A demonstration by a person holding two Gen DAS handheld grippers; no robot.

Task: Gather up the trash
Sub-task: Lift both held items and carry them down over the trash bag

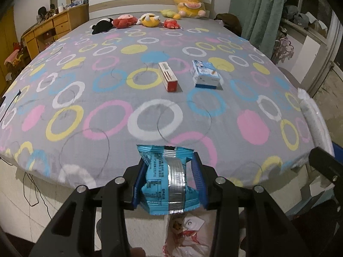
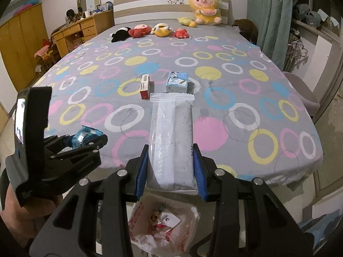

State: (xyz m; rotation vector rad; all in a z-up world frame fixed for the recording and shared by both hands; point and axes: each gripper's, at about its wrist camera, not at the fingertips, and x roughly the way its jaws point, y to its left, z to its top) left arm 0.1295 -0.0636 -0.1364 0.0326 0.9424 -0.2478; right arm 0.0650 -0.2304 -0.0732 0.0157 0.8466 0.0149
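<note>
Two grippers are hanging above a white plastic bag (image 2: 165,227) of trash on the floor, the left gripper (image 1: 169,171) clamping a blue snack wrapper (image 1: 166,182), the right gripper (image 2: 171,162) clamping a white speckled wrapper (image 2: 171,132), while farther off a red-and-white box (image 1: 168,76) and a blue-and-white carton (image 1: 205,75) are lying on the bed (image 1: 107,90).

Print on blue wrapper (image 1: 165,182) too small to read. White plastic bag (image 2: 163,229) below the bed (image 2: 278,150): lower part cut by frame edge, sides hidden behind gripper arms, contents unclear. Desk clutter (image 1: 53,10) beside headboard indistinct.
</note>
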